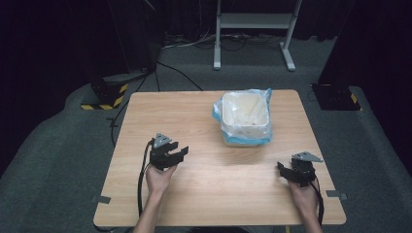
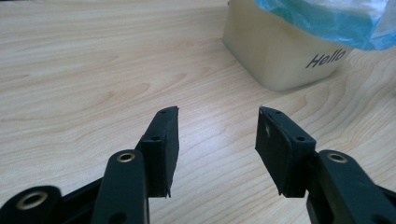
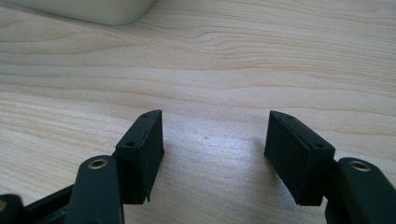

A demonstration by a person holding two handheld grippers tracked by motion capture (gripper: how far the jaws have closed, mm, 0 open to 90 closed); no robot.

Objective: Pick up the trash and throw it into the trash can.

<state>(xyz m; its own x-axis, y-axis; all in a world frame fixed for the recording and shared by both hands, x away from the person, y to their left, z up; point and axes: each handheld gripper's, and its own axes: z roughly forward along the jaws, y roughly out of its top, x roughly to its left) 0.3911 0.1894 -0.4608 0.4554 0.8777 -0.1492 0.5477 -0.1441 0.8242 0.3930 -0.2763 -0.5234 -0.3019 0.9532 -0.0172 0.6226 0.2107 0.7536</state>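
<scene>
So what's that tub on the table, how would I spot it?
Start at the light wooden table. Toward its far edge, right of centre, stands a cream, square-sided bin, well beyond both hand-held tongs. It is lined with a translucent blue plastic bag folded over its rim, and the word "Hello" is printed on its side.

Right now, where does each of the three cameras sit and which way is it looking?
High view: above the person's side of the table, looking forward and down; forearms, left gripper and right gripper show.
Left gripper view: rides on the left gripper, looks along its open jaws at the cream bin with blue liner.
Right gripper view: rides on the right gripper, low over the wood, open jaws at the bottom.
Shared: both gripper views catch the bin, which the high view sees too.
</scene>
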